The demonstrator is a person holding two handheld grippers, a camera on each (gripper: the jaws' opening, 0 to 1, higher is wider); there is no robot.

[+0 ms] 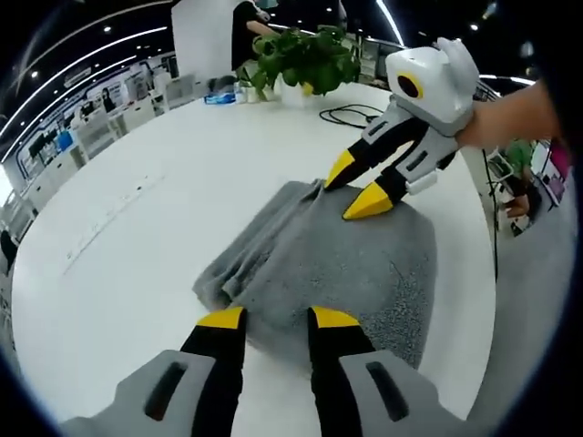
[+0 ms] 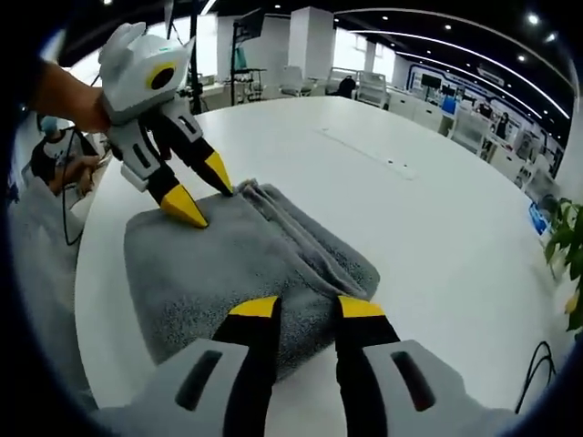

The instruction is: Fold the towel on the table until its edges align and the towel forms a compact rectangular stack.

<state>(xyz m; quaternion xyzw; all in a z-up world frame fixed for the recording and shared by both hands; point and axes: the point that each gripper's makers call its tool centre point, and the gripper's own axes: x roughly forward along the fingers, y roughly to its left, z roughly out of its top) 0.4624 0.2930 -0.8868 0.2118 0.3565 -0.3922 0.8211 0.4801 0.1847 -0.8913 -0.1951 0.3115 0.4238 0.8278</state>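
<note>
The grey towel (image 1: 337, 264) lies folded into a thick block on the white surface (image 1: 164, 209), one long side rumpled. Left gripper (image 1: 278, 319) and right gripper (image 2: 305, 307) hover at opposite ends, jaws parted, empty. Looks nearly done; edges want squaring.

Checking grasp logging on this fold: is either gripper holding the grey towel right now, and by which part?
Nothing is clamped. Both the left gripper and right gripper are open, tips resting at opposite ends of the grey terry towel on the white table.

plant (image 2: 567, 264) cut by edge, far desks (image 1: 100, 118) too blurry/small to ID
</note>
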